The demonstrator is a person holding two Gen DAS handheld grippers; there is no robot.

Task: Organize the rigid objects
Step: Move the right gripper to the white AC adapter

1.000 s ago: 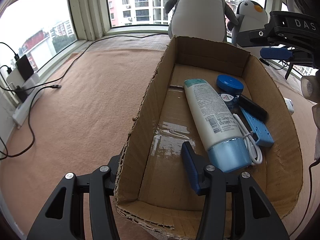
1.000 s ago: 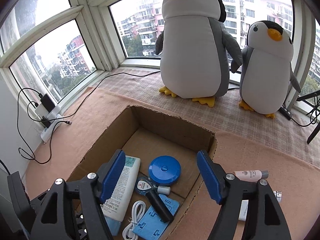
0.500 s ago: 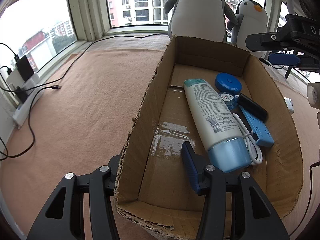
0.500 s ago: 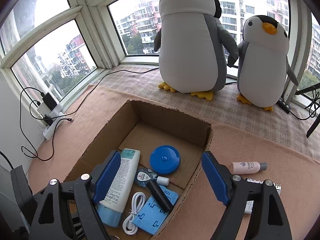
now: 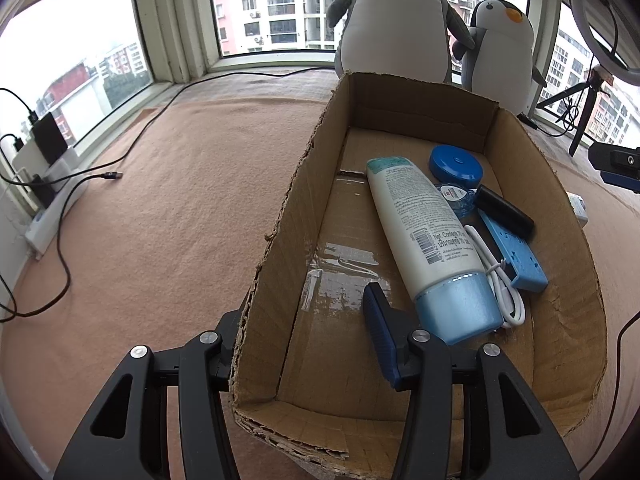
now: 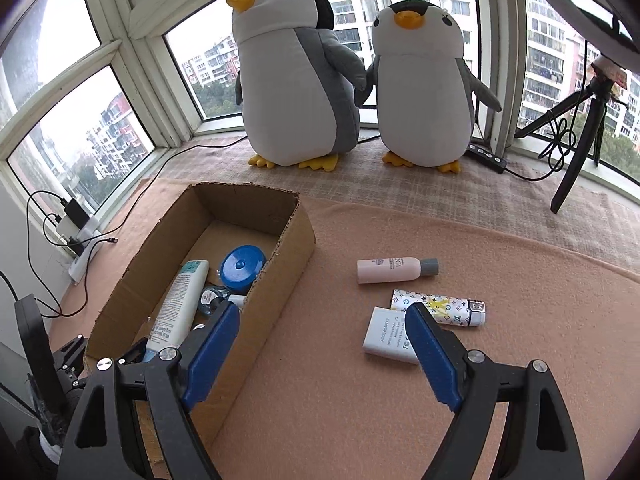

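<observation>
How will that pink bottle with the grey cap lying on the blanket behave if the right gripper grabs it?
The pink bottle lies on its side and looks round, so a nudge would probably roll it across the blanket. Its smooth plastic may slip between the pads, so grip across the body. It looks small and likely light. The right gripper is open and empty.

The cardboard box [image 5: 280,216] is matt and rough, its edges torn, with glossy clear tape [image 5: 344,276] on the floor. The lotion tube [image 5: 424,232] is smooth plastic, and the blanket [image 6: 400,420] is soft cloth.

left finger [image 5: 224,344] behind cardboard box [image 5: 280,240] wall
</observation>
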